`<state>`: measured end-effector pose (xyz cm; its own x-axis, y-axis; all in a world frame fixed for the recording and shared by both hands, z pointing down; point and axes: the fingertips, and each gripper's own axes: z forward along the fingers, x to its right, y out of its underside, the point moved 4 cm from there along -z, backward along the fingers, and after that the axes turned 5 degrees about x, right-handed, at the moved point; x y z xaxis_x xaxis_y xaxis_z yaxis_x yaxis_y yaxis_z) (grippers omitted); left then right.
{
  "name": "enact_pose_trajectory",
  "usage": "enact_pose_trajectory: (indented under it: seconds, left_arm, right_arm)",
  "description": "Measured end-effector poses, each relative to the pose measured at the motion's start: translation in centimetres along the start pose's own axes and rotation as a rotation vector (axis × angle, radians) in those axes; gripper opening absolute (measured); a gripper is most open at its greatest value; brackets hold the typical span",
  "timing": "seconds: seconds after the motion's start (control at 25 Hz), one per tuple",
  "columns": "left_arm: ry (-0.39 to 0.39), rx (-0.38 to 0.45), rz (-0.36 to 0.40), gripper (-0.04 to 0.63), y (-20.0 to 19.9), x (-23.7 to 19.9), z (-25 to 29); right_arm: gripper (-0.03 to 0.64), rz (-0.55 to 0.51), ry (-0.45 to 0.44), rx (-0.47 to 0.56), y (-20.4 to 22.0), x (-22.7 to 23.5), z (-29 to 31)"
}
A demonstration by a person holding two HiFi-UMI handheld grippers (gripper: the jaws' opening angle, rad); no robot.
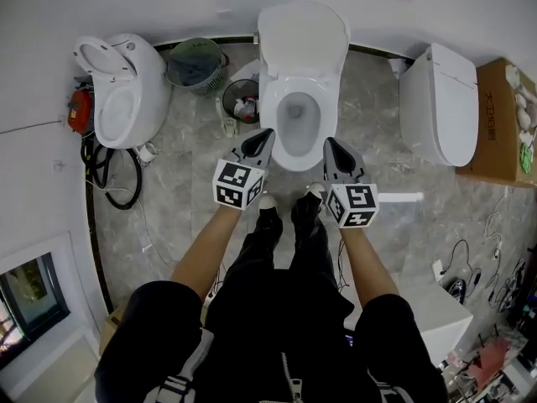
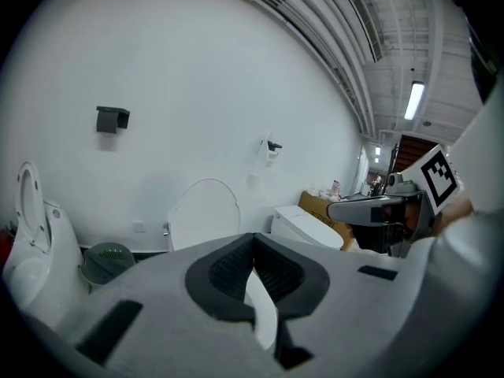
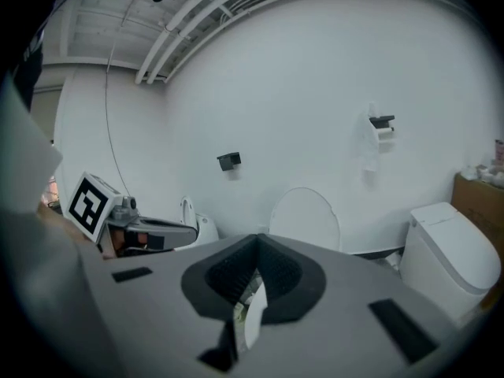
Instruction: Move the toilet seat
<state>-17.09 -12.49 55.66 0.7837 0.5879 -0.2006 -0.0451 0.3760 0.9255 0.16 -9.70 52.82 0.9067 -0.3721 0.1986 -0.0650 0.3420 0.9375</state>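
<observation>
Plainly white oval toilet seat [image 1: 271,107], lid [image 1: 302,30] upright.

The left gripper [image 1: 263,138] is pointing forward and slightly downward. Its jaws are pressing together at the tips, with nothing between them. The right gripper [image 1: 331,148] is taking the same pose, with its jaws fully together and empty. The two grippers are sitting side by side, apart from each other. The left marker cube [image 1: 239,184] and the right marker cube [image 1: 352,205] are facing upward. The bare left forearm [image 1: 205,246] and right forearm [image 1: 366,254] are extending forward, roughly parallel. The person is standing, with the legs [image 1: 285,246] showing between the forearms.
</observation>
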Motion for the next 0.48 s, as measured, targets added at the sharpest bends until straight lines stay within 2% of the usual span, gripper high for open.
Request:
enact_pose_trajectory:
  seconds: [0.12,0.28,0.36,0.48]
  left_arm:
    - [-0.022,-0.016,-0.056,0.006,1.7,-0.8,1.3]
    - [-0.052,-0.03,-0.162,0.008,4.7,-2.0,2.8]
    - [-0.061,-0.064,-0.216,0.065,7.2,-2.6,3.4]
    - [-0.084,-0.126,-0.339,0.105,11.9,-3.1,4.2]
  right_arm:
    - [0.002,0.022,-0.012,-0.031,1.9,1.1,1.1]
    - [0.005,0.125,-0.037,-0.072,5.1,2.5,2.7]
    - [0.038,0.17,-0.061,-0.104,7.2,2.9,3.5]
    - [0.085,0.201,-0.08,-0.18,10.8,3.6,4.1]
